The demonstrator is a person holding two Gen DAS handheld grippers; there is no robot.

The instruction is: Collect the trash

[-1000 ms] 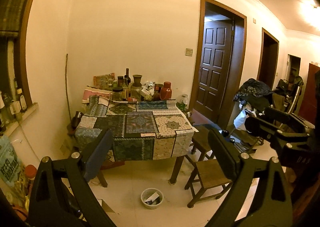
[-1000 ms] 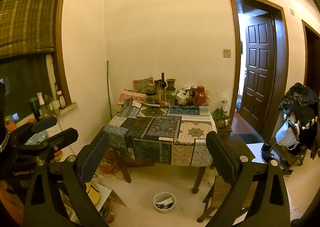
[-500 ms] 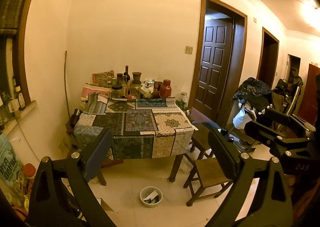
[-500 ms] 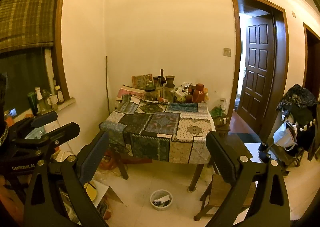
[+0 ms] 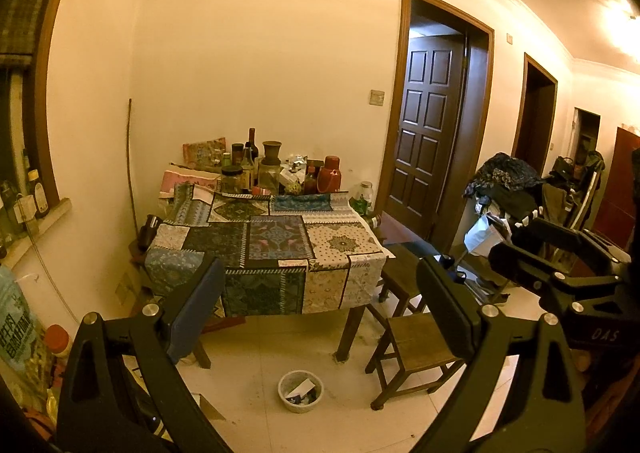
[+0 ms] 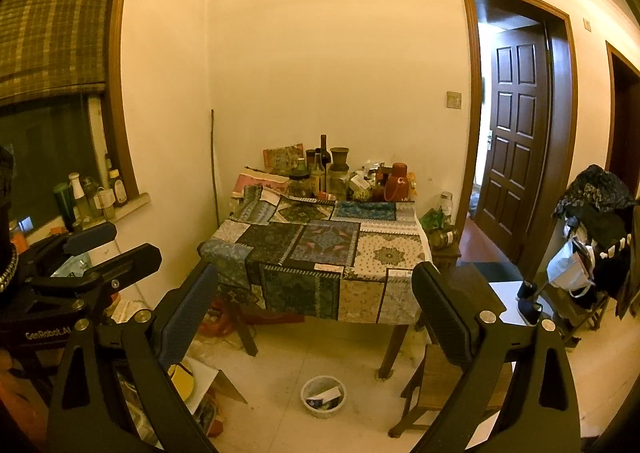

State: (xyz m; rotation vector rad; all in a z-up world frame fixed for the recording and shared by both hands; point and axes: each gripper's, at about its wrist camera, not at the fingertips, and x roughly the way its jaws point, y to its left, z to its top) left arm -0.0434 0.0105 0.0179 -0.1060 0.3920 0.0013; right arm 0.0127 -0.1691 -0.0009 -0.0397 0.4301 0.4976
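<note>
Left wrist view has the left gripper spread wide and empty, same as the right gripper, both well back from the small round white plastic trash bowl on the floor beside the patchwork-clothed wooden table, probably just lining up an approach.

Patchwork-covered table crowded with bottles; wooden stool beside it.

Both views far back, seemingly table-facing.
</note>
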